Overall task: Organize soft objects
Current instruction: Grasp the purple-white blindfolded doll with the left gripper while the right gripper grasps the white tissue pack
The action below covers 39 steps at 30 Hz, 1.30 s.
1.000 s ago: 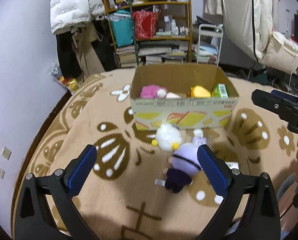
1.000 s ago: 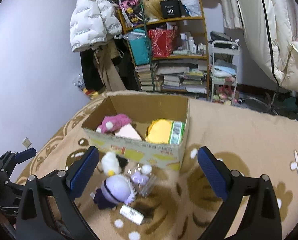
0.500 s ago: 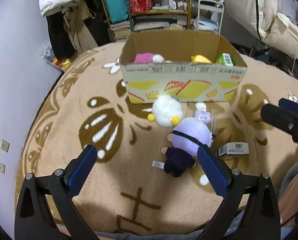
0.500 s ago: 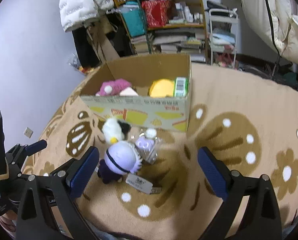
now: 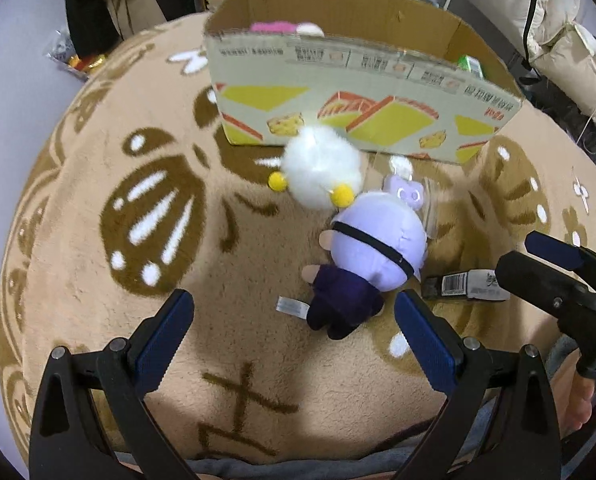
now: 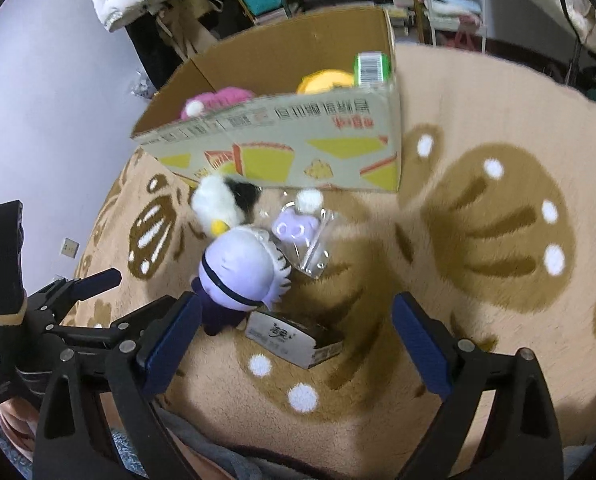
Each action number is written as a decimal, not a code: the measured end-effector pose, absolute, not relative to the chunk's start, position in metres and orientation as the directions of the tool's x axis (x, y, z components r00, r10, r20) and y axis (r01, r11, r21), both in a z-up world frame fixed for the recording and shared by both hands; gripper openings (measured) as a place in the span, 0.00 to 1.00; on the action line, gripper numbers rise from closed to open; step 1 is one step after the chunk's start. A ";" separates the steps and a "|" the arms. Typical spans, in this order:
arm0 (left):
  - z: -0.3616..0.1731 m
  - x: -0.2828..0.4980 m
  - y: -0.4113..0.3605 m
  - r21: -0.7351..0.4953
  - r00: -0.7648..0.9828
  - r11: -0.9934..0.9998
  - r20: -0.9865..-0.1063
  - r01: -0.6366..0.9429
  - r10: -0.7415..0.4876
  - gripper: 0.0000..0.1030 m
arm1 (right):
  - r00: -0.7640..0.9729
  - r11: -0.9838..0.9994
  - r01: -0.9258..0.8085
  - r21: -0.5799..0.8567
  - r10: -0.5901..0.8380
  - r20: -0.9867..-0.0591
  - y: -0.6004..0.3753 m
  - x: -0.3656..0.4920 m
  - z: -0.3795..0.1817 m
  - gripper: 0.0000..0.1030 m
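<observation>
Starting at your left, your left gripper (image 5: 293, 338) hangs over the patterned blanket (image 5: 97, 280) with its tongs spread wide and nothing between them; the purple-headed doll (image 5: 372, 252) lies just ahead of it, nearer the right-hand finger. Behind the doll and touching its head sits the white fluffy toy (image 5: 320, 168) with yellow feet, resting close against the front wall of the cardboard box (image 5: 358, 92). Just to the right of that pair is a small lilac toy in a clear bag (image 6: 298, 232), and nearer you a small printed carton (image 6: 289, 340) lies flat on the blanket beside the doll's body. Your right gripper (image 6: 293, 342) is spread just as wide, empty, and hovering over that carton. As for progress, the box already holds a pink plush (image 6: 217, 100), a yellow soft item (image 6: 324, 80) and a green packet (image 6: 372, 66), so you look partly done. Three soft pieces are still outside the box, as far as these views show: the doll, the white toy and the bagged lilac one. Whether the carton counts as soft cannot be told from here. The doll seems the likeliest next pick for your left side.
</observation>
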<state>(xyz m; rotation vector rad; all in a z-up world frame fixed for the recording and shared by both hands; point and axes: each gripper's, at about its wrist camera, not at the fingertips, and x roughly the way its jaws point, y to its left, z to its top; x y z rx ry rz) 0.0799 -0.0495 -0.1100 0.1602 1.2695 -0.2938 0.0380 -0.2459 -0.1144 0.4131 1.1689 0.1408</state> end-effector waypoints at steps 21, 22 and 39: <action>-0.156 0.092 -0.074 -0.030 0.135 0.926 -0.987 0.378 -0.087 0.97 | 0.237 0.898 0.126 0.421 0.385 -0.892 -0.229 0.047 -0.160 0.65; -0.157 0.092 -0.076 -0.031 0.130 0.924 -0.988 0.380 -0.087 0.97 | 0.233 0.903 0.121 0.412 0.378 -0.896 -0.227 0.048 -0.161 0.57; -0.177 0.103 -0.102 -0.068 0.127 0.902 -0.983 0.426 -0.133 0.73 | 0.308 0.930 0.088 0.356 0.314 -0.898 -0.224 0.052 -0.151 0.54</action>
